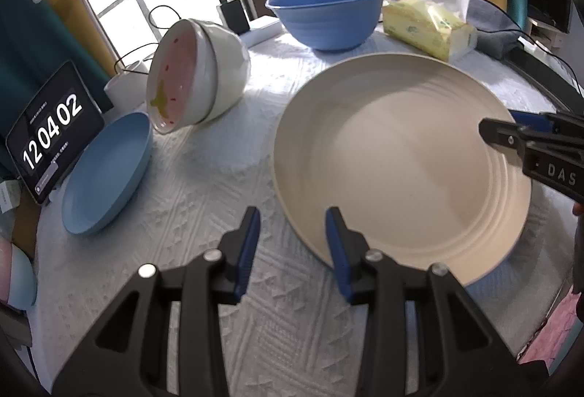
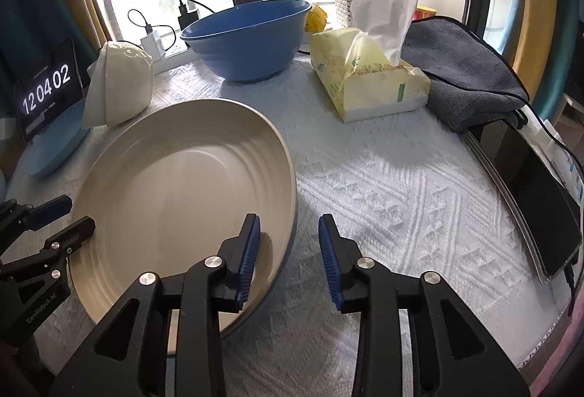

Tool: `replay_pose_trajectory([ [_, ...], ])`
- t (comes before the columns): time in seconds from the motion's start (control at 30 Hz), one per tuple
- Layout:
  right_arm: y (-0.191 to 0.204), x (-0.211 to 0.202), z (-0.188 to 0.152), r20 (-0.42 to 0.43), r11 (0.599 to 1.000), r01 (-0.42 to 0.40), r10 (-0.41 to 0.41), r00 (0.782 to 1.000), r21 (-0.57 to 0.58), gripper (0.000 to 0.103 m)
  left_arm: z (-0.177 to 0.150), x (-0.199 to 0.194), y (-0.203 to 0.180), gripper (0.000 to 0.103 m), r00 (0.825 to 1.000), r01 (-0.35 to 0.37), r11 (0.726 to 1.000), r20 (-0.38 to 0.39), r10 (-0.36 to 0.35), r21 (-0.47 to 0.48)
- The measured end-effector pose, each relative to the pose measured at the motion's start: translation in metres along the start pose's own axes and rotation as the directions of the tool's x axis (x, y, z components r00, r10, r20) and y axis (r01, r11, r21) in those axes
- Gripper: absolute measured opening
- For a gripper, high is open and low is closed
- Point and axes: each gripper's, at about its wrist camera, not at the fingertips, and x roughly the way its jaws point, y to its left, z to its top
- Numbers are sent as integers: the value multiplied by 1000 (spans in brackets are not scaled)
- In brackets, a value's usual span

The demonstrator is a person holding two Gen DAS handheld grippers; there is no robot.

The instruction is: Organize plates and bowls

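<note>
Both grippers straddle the cream plate (image 1: 394,156), neither pinching it: the left gripper (image 1: 294,243) stands spread at its near rim, the right gripper (image 2: 290,251) spread across the opposite rim. The plate, smooth with ridged rings, seems just set on the quilted bench (image 2: 401,185). Next, likely fetch the small blue plate (image 1: 106,174) or the tilted white bowls (image 1: 204,75).

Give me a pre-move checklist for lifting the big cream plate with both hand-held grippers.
1. Left hand-held gripper astride the cream plate rim: ok, rim between open jaws.
2. Right hand-held gripper astride the opposite rim: ok, one finger inside, one outside.
3. Pads pressing the rim: not ok, neither grips yet.
4. Cream plate empty: ok.
5. Plate flat on the tablecloth: cannot tell.
6. Tilted white bowls stable against the light blue plate: cannot tell.
</note>
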Motion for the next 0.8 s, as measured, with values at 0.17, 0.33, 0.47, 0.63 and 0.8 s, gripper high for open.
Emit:
replay_pose_trajectory([
  [0.17, 3, -2, -3, -9, 1000, 6, -6, 1000, -7, 38, -2, -6, 1, 39, 1000, 4, 1000, 6, -4, -3],
  [0.33, 5, -4, -5, -4, 1000, 8, -8, 1000, -19, 39, -6, -16, 5, 39, 1000, 12, 1000, 27, -11, -18],
  [0.47, 7, -9, -7, -5, 1000, 14, -14, 1000, -21, 39, -8, -23, 10, 41, 999, 16, 999, 43, -15, -35],
  [0.63, 13, -18, -6, 15, 999, 15, -14, 1000, -30, 39, -13, -30, 19, 45, 998, 17, 998, 54, -13, -62],
  [0.8, 22, -24, -10, 14, 999, 15, -15, 1000, -45, 39, -20, -39, 28, 45, 997, 17, 996, 71, -10, -88],
])
